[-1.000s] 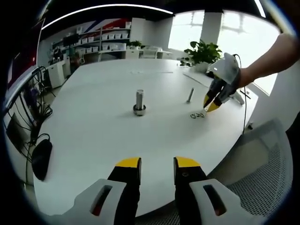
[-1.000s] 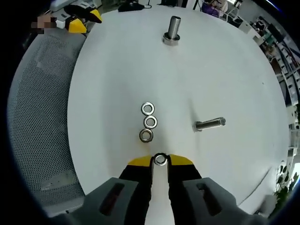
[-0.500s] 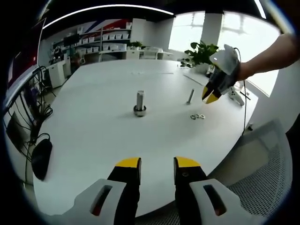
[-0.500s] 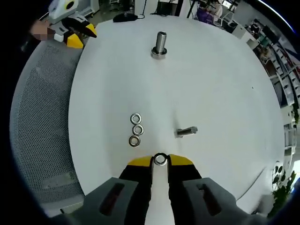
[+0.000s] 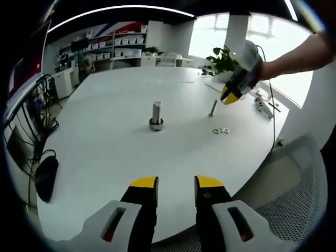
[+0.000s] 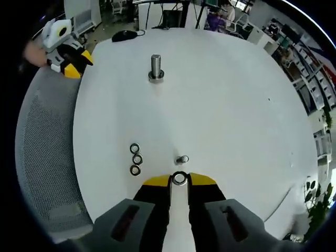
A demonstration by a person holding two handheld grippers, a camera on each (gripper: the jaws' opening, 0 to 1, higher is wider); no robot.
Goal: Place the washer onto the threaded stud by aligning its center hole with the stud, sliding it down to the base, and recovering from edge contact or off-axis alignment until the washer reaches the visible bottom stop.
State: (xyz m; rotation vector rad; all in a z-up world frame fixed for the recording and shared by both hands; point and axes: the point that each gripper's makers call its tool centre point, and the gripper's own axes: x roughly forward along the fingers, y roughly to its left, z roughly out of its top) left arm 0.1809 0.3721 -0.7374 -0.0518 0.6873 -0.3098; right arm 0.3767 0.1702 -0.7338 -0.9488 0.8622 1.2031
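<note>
Looking thru left gripper view, left gripper (image 5: 176, 184) jaws sit apart w/ threaded stud (image 5: 156, 116) upright mid-table (image 5: 105, 152), while right gripper view has right gripper (image 6: 179, 179) clamped on washer (image 6: 179, 178), prob above a lying bolt (image 6: 182, 159), 3 spare washers (image 6: 135, 159) alongside.

Shiny metal washer (image 6: 179, 178), stud (image 6: 156, 67); matt white table (image 6: 236, 105); mesh chair (image 6: 42, 157).

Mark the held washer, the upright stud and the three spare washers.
washer (image 6: 179, 178): right gripper view, ring's rim between the jaws.
upright stud (image 6: 156, 65): right gripper view, threaded shaft.
spare washers (image 6: 137, 159): right gripper view, middle ring.
</note>
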